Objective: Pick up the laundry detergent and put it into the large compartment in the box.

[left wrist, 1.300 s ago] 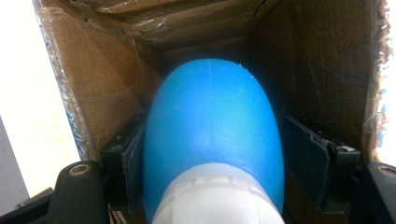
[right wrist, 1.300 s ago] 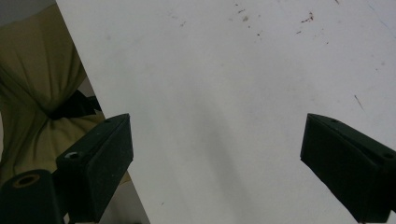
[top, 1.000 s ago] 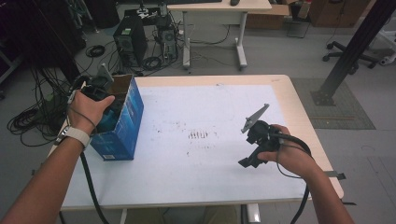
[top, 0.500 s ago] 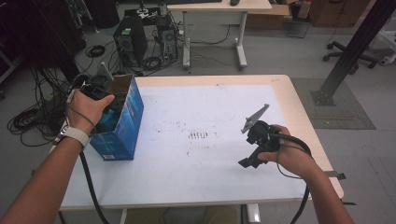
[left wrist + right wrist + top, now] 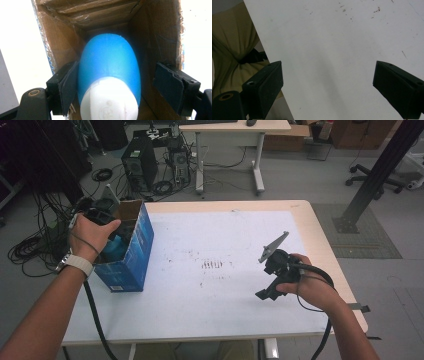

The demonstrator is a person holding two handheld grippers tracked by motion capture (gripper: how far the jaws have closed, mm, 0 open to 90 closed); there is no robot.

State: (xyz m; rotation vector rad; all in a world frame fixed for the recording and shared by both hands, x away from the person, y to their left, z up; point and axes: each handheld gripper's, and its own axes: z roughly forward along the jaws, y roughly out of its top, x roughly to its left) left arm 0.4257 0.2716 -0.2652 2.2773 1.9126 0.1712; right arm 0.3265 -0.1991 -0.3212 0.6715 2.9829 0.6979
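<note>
The left gripper [image 5: 117, 85], jaws spread at the mouth of the blue carton [image 5: 131, 251], brackets a blue bottle [image 5: 108, 67] without clamping it: one pad touches, the other stands apart. The bottle lies lengthwise inside the carton, white cap toward the gripper, cardboard walls close around. Nothing has shifted since half a second ago; the right gripper [image 5: 329, 90] hangs released over bare table [image 5: 225, 320] right of the carton.

Hardly anything changed over the last second: the left gripper [image 5: 100, 215] stayed at the open top of the box [image 5: 131, 251], and the right gripper [image 5: 274, 270] did not shift.
</note>
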